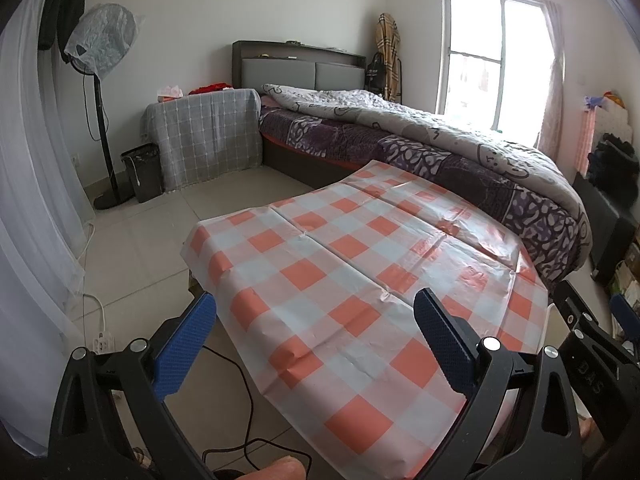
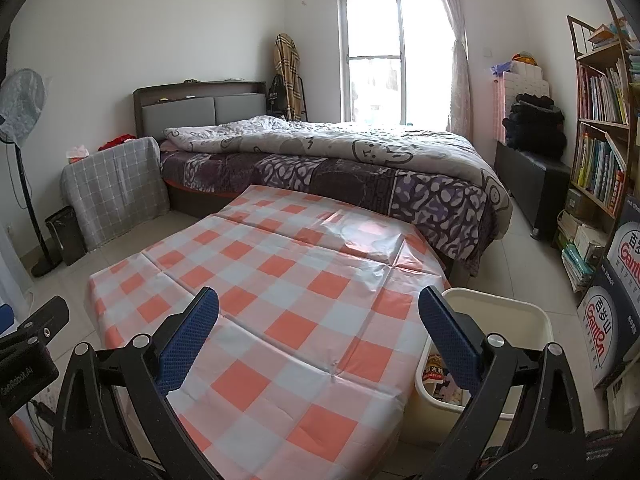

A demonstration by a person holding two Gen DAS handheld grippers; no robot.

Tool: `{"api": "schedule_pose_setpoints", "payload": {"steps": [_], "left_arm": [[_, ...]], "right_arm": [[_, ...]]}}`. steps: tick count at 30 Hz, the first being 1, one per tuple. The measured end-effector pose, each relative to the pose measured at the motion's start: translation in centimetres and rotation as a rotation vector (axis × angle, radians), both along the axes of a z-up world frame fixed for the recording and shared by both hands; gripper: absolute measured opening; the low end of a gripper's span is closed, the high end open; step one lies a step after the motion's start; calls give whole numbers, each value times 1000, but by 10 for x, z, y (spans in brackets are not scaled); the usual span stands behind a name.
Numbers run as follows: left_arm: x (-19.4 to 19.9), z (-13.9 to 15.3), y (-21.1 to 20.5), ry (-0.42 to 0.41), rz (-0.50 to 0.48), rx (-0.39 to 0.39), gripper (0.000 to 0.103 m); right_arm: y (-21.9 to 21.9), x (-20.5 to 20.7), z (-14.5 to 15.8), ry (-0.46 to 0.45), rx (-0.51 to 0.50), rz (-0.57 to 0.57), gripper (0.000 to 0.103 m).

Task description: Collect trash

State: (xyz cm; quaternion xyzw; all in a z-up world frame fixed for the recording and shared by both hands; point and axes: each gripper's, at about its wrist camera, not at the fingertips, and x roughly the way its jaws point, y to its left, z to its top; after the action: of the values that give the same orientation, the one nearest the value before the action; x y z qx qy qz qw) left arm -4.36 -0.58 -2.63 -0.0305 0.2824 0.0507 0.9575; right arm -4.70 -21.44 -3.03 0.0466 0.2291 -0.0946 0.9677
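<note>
A table under an orange-and-white checked cloth (image 1: 360, 280) (image 2: 260, 300) fills the middle of both views, and I see nothing lying on it. My left gripper (image 1: 316, 312) hovers open over the table's near left corner, nothing between its blue pads. My right gripper (image 2: 320, 312) is open too, above the table's near right side. A cream plastic bin (image 2: 536, 320) stands on the floor just right of the table; wrappers (image 2: 434, 368) lie inside it, partly hidden by my right finger. The right gripper's body shows at the right edge of the left wrist view.
A bed with a grey duvet (image 2: 340, 152) stands behind the table. A small black bin (image 1: 142, 172) and a standing fan (image 1: 100, 40) are at the far left beside a draped cabinet (image 1: 204, 140). A bookshelf (image 2: 600, 140) lines the right wall. Cables and a power strip (image 1: 103, 342) lie on the floor.
</note>
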Motion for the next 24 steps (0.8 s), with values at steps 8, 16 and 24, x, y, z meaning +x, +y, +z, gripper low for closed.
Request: {"api": "schedule_pose_setpoints", "payload": {"steps": [8, 16, 24], "left_arm": [[0, 0, 0, 0, 0, 1, 96], [1, -4, 1, 7, 2, -2, 96], [1, -11, 1, 11, 7, 0, 96]], "right_arm": [[-2, -1, -2, 2, 1, 2, 96], [-2, 0, -1, 4, 4, 1, 96], [-1, -1, -2, 5, 4, 2, 96]]}}
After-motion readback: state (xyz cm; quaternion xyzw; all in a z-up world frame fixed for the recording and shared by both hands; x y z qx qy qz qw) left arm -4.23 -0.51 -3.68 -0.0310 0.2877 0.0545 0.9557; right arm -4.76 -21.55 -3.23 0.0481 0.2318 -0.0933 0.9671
